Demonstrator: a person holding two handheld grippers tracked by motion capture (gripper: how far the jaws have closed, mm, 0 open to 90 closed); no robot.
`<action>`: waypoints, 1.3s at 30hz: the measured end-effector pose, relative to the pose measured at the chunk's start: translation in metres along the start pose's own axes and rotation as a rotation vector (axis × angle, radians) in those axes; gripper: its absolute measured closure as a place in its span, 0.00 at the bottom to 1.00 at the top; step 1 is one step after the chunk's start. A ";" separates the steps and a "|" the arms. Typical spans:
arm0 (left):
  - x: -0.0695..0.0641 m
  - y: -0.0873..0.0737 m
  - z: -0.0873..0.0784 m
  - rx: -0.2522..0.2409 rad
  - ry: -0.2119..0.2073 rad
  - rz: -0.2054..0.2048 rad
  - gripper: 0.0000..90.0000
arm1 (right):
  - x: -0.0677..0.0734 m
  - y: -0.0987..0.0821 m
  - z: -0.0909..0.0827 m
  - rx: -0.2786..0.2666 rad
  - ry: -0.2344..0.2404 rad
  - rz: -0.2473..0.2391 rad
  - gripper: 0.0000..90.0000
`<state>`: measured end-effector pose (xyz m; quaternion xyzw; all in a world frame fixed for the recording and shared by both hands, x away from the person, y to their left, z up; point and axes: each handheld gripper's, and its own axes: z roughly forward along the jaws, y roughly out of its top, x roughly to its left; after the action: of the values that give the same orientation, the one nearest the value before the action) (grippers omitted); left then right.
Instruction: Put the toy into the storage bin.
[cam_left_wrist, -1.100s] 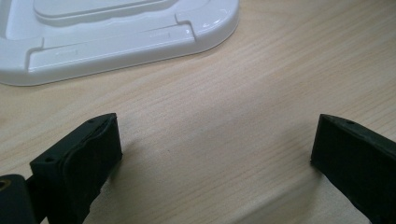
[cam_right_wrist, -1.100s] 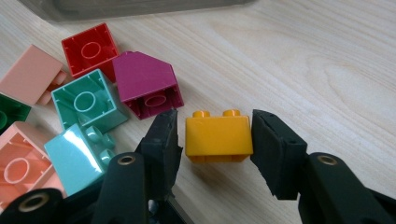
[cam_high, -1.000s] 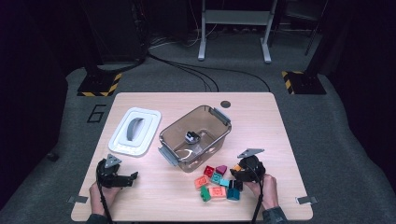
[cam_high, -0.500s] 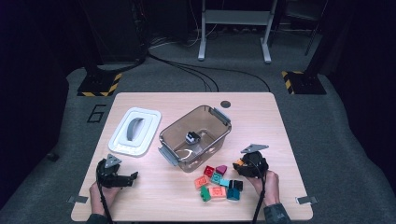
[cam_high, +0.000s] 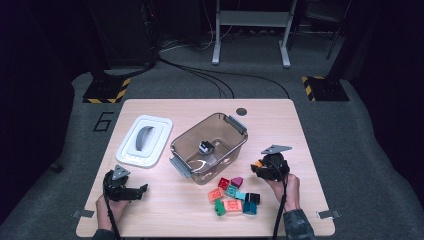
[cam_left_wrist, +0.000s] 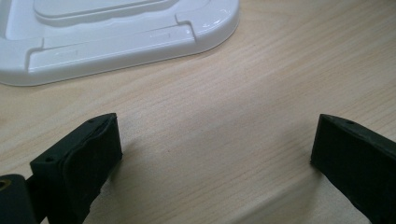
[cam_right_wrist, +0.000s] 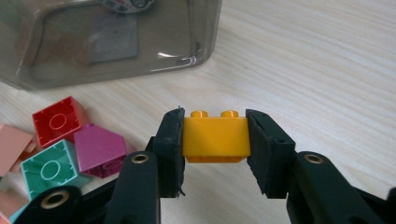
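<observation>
My right gripper (cam_right_wrist: 215, 136) is shut on a small orange-yellow brick (cam_right_wrist: 215, 139), its two studs up, held just above the table. In the high view this right gripper (cam_high: 258, 168) hovers right of the brick pile (cam_high: 232, 196), with the orange brick (cam_high: 257, 163) at its tip. A clear brown tub (cam_high: 235, 145) stands mid-table with a small black-and-white object (cam_high: 205, 147) inside. My left gripper (cam_high: 140, 190) rests at the front left, and in the left gripper view the left gripper (cam_left_wrist: 215, 140) is open over bare wood.
A white lid (cam_high: 145, 140) lies left of the tub, and its edge, the lid (cam_left_wrist: 116, 32), is just ahead of the left jaws. A red brick (cam_right_wrist: 58, 120), a magenta one (cam_right_wrist: 99, 148) and a teal one (cam_right_wrist: 46, 170) lie near the tub wall (cam_right_wrist: 70, 60).
The right gripper has lifted with the orange brick and drifted away from the pile, toward the far side. The left gripper has stayed put.
</observation>
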<state>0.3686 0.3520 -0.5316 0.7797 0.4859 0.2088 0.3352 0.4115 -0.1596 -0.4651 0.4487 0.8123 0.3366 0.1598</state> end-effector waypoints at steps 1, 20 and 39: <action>0.000 0.000 0.000 0.001 -0.002 0.000 0.02 | -0.003 0.004 0.000 -0.003 0.007 0.008 0.65; 0.000 0.000 0.000 0.002 -0.003 -0.004 0.02 | -0.020 0.044 0.001 -0.033 0.002 -0.007 0.66; 0.000 0.000 0.000 0.002 -0.003 -0.004 0.02 | -0.037 0.074 -0.011 -0.071 -0.056 0.007 0.66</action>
<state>0.3686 0.3518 -0.5315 0.7796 0.4870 0.2063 0.3355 0.4714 -0.1677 -0.4071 0.4546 0.7936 0.3531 0.1972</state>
